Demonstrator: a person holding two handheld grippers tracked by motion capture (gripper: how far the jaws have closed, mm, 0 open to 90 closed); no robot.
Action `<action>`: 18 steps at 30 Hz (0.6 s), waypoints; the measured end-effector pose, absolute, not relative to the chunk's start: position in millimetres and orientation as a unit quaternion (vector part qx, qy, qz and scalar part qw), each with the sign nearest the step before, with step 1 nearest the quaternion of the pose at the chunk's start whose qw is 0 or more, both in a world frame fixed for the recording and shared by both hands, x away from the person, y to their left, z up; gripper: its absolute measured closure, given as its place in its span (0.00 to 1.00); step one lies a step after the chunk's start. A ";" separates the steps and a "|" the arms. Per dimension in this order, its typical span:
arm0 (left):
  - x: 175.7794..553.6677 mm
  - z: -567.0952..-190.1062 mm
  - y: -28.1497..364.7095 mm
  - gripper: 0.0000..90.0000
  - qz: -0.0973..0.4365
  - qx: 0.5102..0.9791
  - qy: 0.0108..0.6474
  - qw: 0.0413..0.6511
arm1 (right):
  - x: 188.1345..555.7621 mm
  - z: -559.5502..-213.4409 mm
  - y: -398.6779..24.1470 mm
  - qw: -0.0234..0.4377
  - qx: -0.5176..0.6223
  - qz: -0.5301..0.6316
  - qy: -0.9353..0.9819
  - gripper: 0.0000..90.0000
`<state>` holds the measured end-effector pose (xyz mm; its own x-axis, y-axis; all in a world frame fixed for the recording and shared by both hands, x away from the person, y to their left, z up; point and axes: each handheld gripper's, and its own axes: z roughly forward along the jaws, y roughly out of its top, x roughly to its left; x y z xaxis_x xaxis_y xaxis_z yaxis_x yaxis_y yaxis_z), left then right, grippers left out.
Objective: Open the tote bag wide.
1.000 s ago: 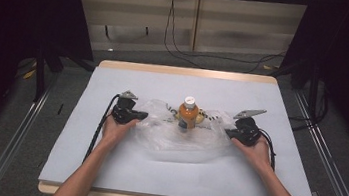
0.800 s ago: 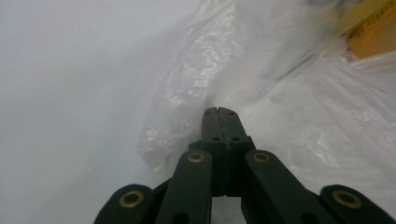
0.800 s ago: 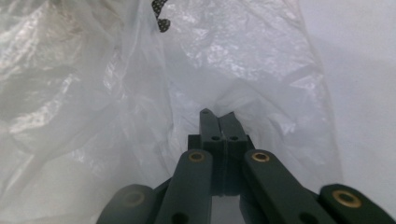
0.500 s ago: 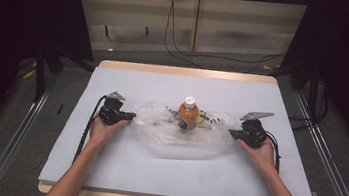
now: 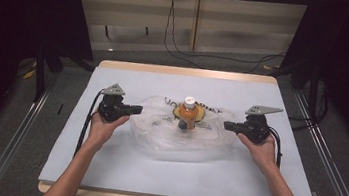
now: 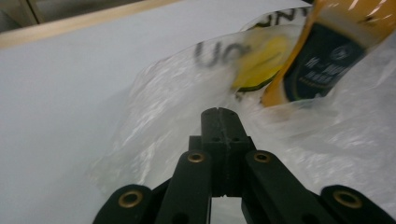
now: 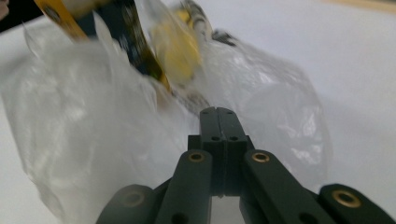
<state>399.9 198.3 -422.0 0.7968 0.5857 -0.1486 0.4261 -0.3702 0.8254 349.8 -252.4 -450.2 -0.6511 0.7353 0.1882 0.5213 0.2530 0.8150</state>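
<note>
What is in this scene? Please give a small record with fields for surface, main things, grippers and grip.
surface: white table
bag: clear plastic bag, crumpled, at the table's middle
bottle: orange bottle with white cap, upright in the bag
left gripper: jaws shut, at the bag's left edge
right gripper: jaws shut, at the bag's right edge
grip: whether plastic is pinched cannot be told

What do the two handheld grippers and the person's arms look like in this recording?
Both the left gripper and the right gripper are black, each topped by a grey three-cornered plate and trailing a black cable along the table. In the gripper views each shows two flat black fingers on linkage bars with brass-coloured pivot pins. The forearms are bare, with no sleeves or gloves.
</note>
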 end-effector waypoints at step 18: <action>419.1 -446.9 87.6 1.00 0.013 0.900 0.254 0.355 | 401.5 -428.3 -180.0 0.044 0.338 0.390 0.855 1.00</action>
<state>419.1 87.6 -446.9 0.8704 0.4671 -0.1560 0.4480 -0.6194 0.6448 401.5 -180.0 -428.3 -0.7675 0.6129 0.1880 0.5435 0.4665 0.6978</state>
